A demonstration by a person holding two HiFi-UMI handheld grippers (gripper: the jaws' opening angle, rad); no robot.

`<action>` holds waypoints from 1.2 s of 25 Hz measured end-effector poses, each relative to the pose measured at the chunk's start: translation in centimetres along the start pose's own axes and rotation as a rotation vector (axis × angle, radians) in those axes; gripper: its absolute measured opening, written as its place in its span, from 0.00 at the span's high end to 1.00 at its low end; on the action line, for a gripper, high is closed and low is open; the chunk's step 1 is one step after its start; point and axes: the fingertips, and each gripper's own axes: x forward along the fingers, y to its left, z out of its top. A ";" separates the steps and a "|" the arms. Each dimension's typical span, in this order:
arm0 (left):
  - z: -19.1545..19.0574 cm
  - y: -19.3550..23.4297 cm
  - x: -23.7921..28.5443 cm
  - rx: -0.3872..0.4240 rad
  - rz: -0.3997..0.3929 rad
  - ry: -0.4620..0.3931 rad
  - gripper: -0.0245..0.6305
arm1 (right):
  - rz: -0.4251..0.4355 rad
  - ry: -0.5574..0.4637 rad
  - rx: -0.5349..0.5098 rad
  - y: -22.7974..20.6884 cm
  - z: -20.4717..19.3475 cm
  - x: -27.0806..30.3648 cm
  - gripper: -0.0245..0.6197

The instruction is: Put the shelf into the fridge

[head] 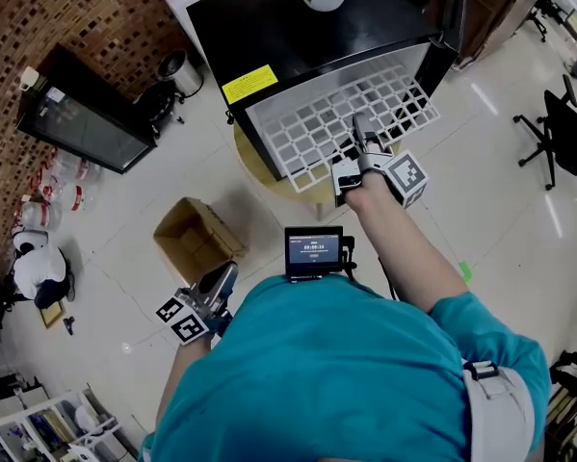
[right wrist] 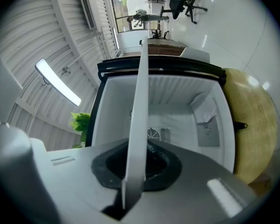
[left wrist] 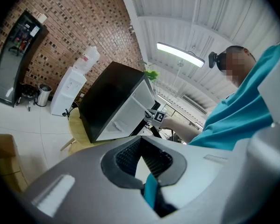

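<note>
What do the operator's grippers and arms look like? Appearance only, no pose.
The left gripper and right gripper match: light grey moulded bodies with tapering grey jaws, lined with dark ribbed pads. Each carries a white cube printed with black square markers. The person wears a teal short-sleeved shirt; the forearms are uncovered.
</note>
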 end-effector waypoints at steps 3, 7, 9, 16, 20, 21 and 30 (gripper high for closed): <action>0.2 0.1 0.1 0.001 0.006 -0.001 0.97 | 0.007 0.020 -0.013 0.0 0.0 0.0 0.93; 0.1 -0.1 0.3 0.001 -0.001 -0.011 0.96 | 0.004 0.050 -0.047 0.3 -0.1 0.0 0.93; 0.0 -0.1 0.2 -0.001 -0.002 -0.012 0.97 | -0.004 0.062 -0.058 0.4 -0.2 0.0 0.93; 0.3 0.0 -0.3 -0.012 0.002 -0.022 0.96 | -0.019 0.082 -0.099 1.0 -0.4 -0.1 0.92; 0.3 0.3 -0.4 -0.017 0.004 -0.022 0.96 | -0.009 0.092 -0.120 0.9 -0.4 -0.1 0.92; 0.3 0.3 -0.3 -0.018 0.003 -0.022 0.97 | -0.009 0.095 -0.123 0.9 -0.4 -0.1 0.92; 0.3 0.3 0.4 -0.023 0.000 -0.021 0.97 | -0.013 0.216 -0.191 0.0 -0.1 -0.4 0.89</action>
